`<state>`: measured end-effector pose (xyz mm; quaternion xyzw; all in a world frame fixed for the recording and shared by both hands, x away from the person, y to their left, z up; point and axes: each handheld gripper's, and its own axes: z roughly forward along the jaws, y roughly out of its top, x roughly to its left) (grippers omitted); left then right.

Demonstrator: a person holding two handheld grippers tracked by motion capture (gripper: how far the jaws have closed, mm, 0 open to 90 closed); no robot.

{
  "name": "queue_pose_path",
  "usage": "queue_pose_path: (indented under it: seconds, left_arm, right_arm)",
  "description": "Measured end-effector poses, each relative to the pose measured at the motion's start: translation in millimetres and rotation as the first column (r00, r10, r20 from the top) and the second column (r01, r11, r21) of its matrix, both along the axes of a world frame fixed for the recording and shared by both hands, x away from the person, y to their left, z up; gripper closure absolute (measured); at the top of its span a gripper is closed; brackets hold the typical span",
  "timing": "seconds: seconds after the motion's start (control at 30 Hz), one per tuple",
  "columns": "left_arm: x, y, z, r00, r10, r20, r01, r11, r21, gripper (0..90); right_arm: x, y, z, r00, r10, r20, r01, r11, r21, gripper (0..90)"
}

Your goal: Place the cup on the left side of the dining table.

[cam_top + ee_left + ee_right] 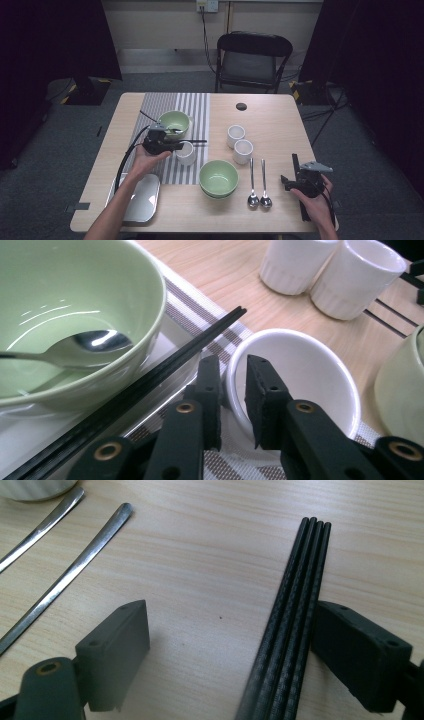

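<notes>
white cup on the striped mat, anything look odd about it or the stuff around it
The small white ceramic cup stands upright; the left gripper's fingers straddle its rim. Nothing is spilled or broken. Black chopsticks lie beside the pale green bowl that holds a metal spoon.

Left gripper [232, 390]: its two black jaws straddle the near rim of a white cup [300, 375], one pad outside the wall, the other inside, with a narrow gap showing between pads and rim. Just left of the jaws a pair of black chopsticks [150, 385] runs diagonally past a green bowl [125, 285], which holds a metal spoon [75, 347]. Ahead and to the right two more white cups [330, 270] stand touching on the wooden table [235, 270]; striped placemat [200, 315] lies underneath the jaws.
</notes>
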<state>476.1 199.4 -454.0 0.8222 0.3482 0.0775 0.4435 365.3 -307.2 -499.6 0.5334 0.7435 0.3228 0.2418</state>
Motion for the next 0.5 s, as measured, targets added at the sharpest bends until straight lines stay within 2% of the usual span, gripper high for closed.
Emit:
queue_pose_path:
  seconds: [0.2,0.3,0.4,0.5]
  left_arm:
    - [0.0,-2.7,0.6,1.0,-0.001,-0.004,0.001,0.9999,-0.011,73.5]
    - [0.6,-3.5,0.0,0.9999,-0.009,-0.011,0.009,1.0,-0.003,71.7]
    - [2.2,-2.8,-1.5,0.9996,-0.006,-0.027,0.005,0.9996,-0.028,70.4]
    - [2.0,-3.1,-0.6,0.9997,-0.009,-0.021,0.009,0.9998,-0.019,67.1]
  right_arm:
    - [0.2,0.0,0.0,1.0,0.002,0.0,-0.002,1.0,0.001,14.8]
    - [0.2,0.0,0.0,1.0,0.002,0.0,-0.002,1.0,0.001,14.8]
    - [0.2,0.0,0.0,1.0,0.002,0.0,-0.002,1.0,0.001,14.9]
    - [0.2,0.0,0.0,1.0,0.002,0.0,-0.002,1.0,0.001,14.9]
